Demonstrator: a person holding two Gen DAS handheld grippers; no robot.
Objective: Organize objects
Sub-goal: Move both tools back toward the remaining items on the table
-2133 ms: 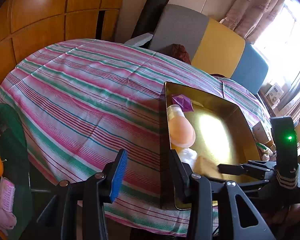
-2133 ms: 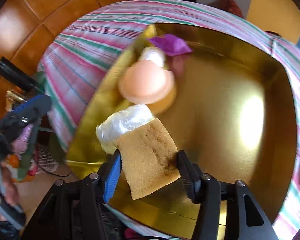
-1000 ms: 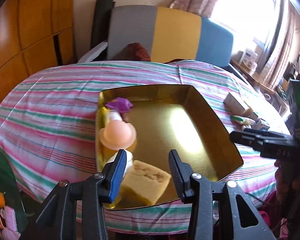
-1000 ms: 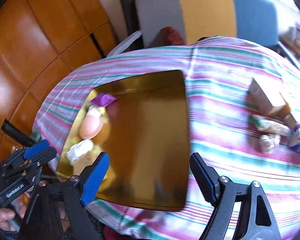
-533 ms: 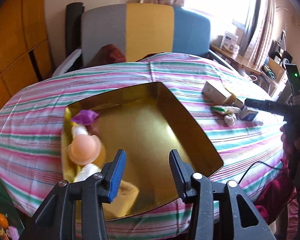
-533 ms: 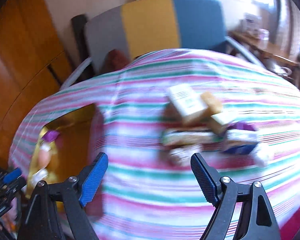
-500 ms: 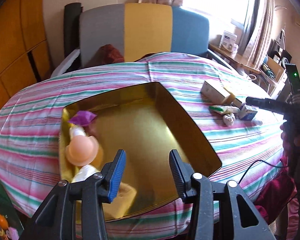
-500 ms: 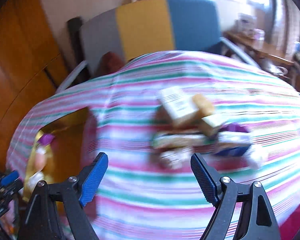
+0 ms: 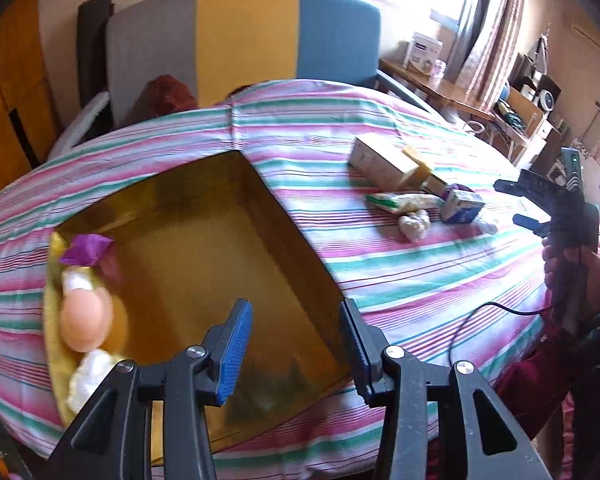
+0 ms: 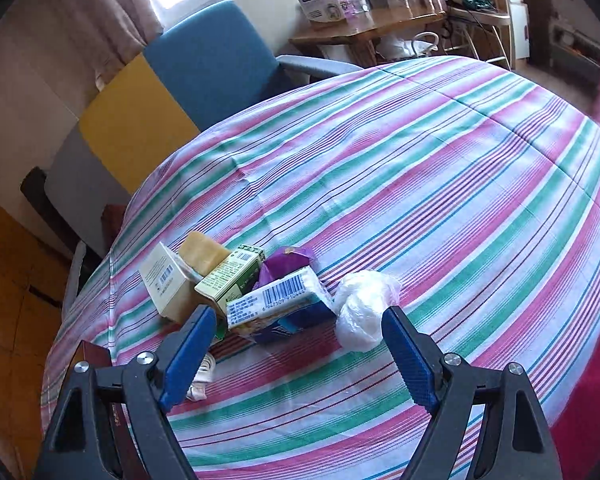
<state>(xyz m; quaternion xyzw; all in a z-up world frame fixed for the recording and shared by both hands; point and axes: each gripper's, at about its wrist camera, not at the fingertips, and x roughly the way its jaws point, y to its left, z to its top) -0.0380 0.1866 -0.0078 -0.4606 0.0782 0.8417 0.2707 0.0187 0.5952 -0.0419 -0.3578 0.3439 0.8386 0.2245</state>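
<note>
A gold tray (image 9: 300, 236) lies on the striped tablecloth and holds a purple wrapper (image 9: 86, 250), a peach round object (image 9: 85, 322) and a white wad (image 9: 88, 376) along its left wall. My left gripper (image 9: 292, 344) is open and empty above the tray's near edge. A pile of loose items lies to the right: a cream box (image 10: 168, 284), a yellow sponge (image 10: 204, 256), a green box (image 10: 230, 276), a blue and white carton (image 10: 280, 306), a purple wrapper (image 10: 286, 262) and a clear plastic wad (image 10: 364, 304). My right gripper (image 10: 296, 356) is open and empty just in front of the carton; it also shows in the left wrist view (image 9: 540, 204).
A chair with grey, yellow and blue panels (image 9: 244, 40) stands behind the table. A wooden side table (image 10: 364, 32) with boxes is at the back right. A white crumpled piece (image 10: 202, 380) lies under my right gripper's left finger. A cable (image 9: 496, 312) hangs at the table's right edge.
My right gripper let go of the yellow sponge in the tray and swung right to the pile of loose items. My left gripper's view turned right toward the tray and pile.
</note>
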